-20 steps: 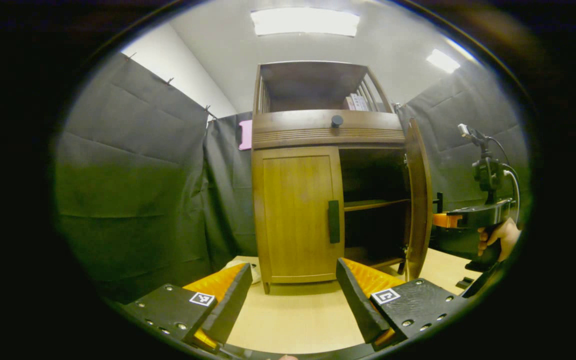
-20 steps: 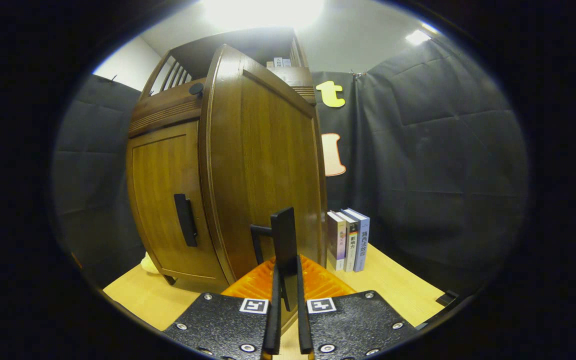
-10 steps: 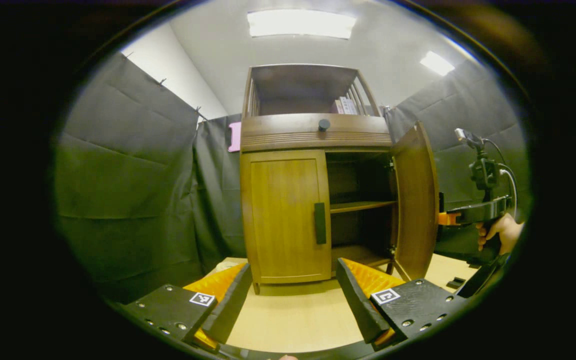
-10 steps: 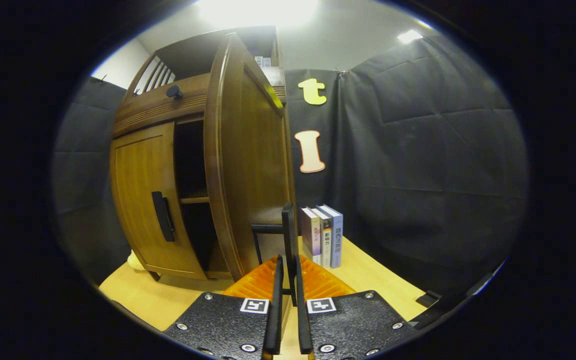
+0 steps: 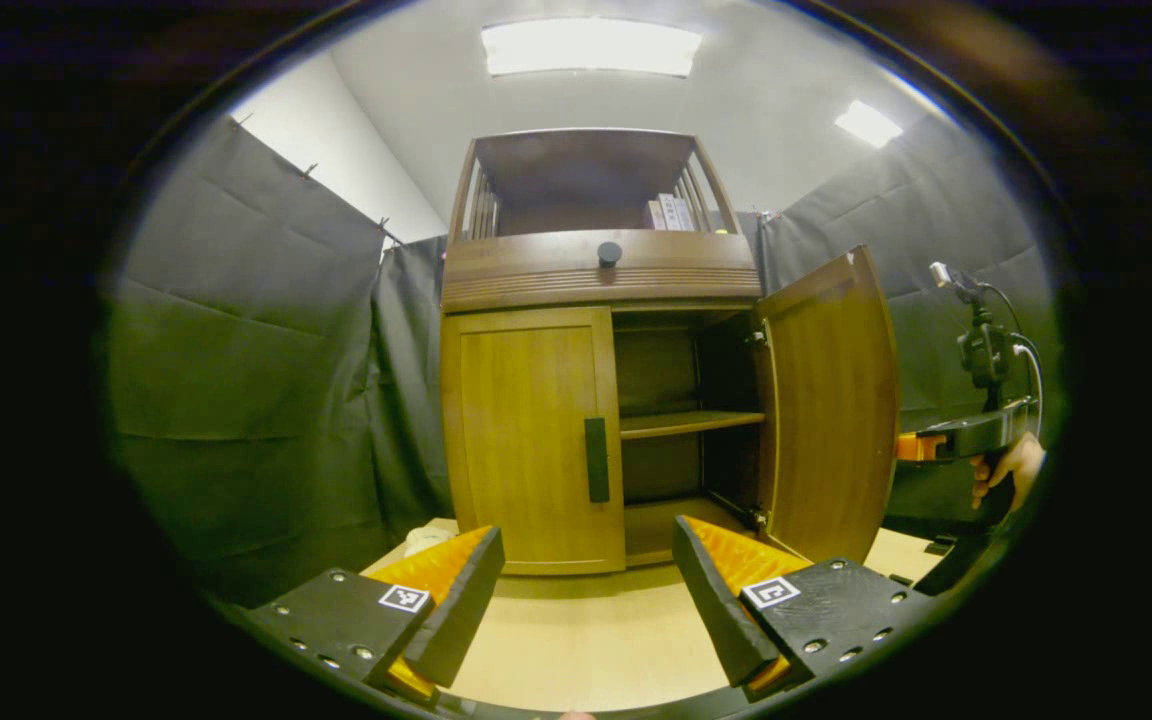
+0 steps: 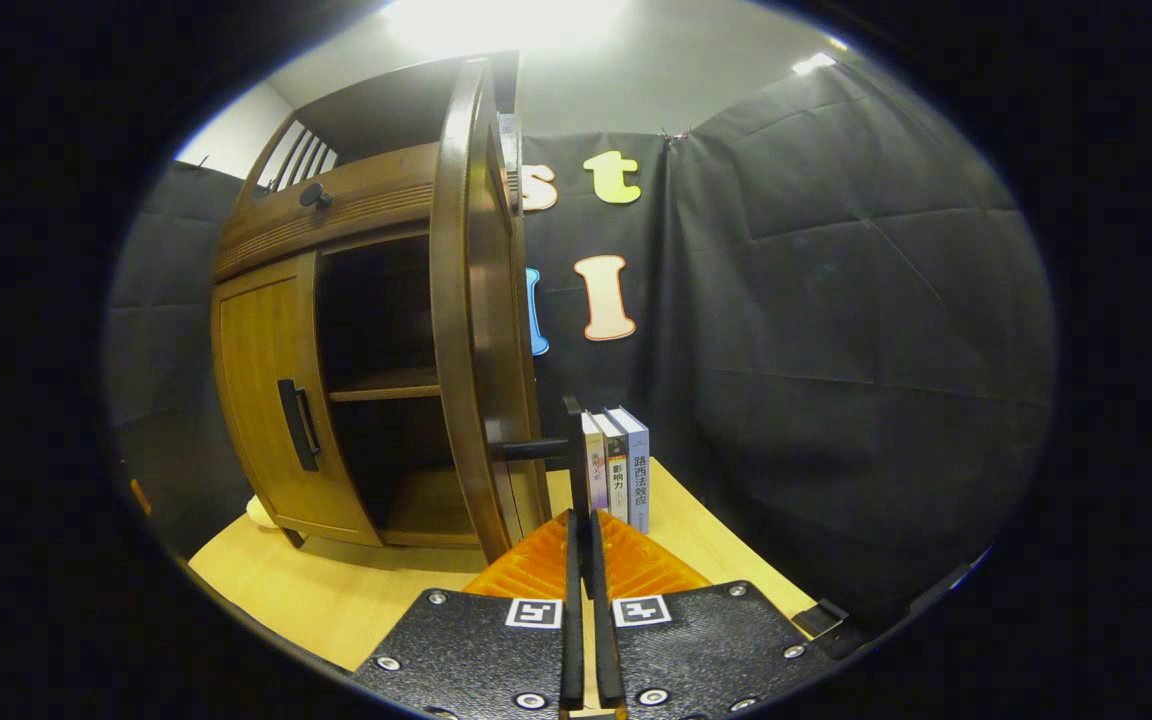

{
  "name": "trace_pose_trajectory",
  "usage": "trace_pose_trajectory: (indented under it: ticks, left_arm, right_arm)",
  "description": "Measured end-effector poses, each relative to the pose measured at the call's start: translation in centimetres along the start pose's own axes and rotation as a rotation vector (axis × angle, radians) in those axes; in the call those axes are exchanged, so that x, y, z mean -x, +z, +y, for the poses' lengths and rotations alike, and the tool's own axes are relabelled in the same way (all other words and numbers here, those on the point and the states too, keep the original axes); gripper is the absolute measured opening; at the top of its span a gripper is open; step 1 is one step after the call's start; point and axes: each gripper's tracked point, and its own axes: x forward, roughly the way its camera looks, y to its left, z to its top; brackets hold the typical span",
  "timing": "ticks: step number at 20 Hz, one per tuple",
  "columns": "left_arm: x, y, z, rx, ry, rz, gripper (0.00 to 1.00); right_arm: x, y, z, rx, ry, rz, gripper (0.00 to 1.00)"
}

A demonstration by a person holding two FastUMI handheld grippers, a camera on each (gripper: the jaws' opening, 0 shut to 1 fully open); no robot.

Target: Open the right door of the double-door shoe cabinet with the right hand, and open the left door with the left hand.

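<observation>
The wooden shoe cabinet (image 5: pixel 596 280) stands on the table ahead of my left gripper (image 5: pixel 586 590), which is open and holds nothing, well short of it. The left door (image 5: pixel 531 440) is closed, with its dark upright handle (image 5: pixel 596 460) at its inner edge. The right door (image 5: pixel 826 400) stands swung wide, baring an inner shelf (image 5: pixel 686 424). In the right gripper view that door (image 6: pixel 481 320) appears edge-on, and my right gripper (image 6: pixel 584 560) is shut on its dark handle (image 6: pixel 576 450). The left gripper view shows the right gripper (image 5: pixel 946 440) beyond the door, in a hand (image 5: pixel 1006 470).
Three books (image 6: pixel 616 470) stand upright on the light wooden table (image 6: pixel 336 600) to the right of the cabinet. More books (image 5: pixel 666 212) sit in the cabinet's open top shelf, above a drawer with a round knob (image 5: pixel 610 253). A pale object (image 5: pixel 428 540) lies by the cabinet's left foot.
The right door has swung farther outward, from half open to wide open, with the right gripper still on its handle. The cabinet has drifted left in the left gripper view.
</observation>
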Motion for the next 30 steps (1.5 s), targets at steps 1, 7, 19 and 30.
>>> trace_pose_trajectory:
  ticks: [1,7,19,30]
  left_arm:
    - [-0.3,0.4,-0.6,0.005,-0.004,-0.002,1.00]
    - [-3.8,1.8,-3.4,-0.003,0.021,0.004,1.00]
    - [-9.4,2.9,-4.8,0.001,0.097,0.038,1.00]
    - [-21.9,3.2,-0.1,0.024,0.030,0.021,1.00]
  right_arm:
    - [0.2,0.1,-0.7,0.006,-0.005,-0.010,0.00]
    - [0.9,0.0,-2.2,-0.002,0.079,-0.027,0.00]
    - [6.6,0.9,-3.7,0.064,0.219,-0.108,0.94]
    - [8.3,1.3,-2.5,0.057,0.127,-0.139,0.96]
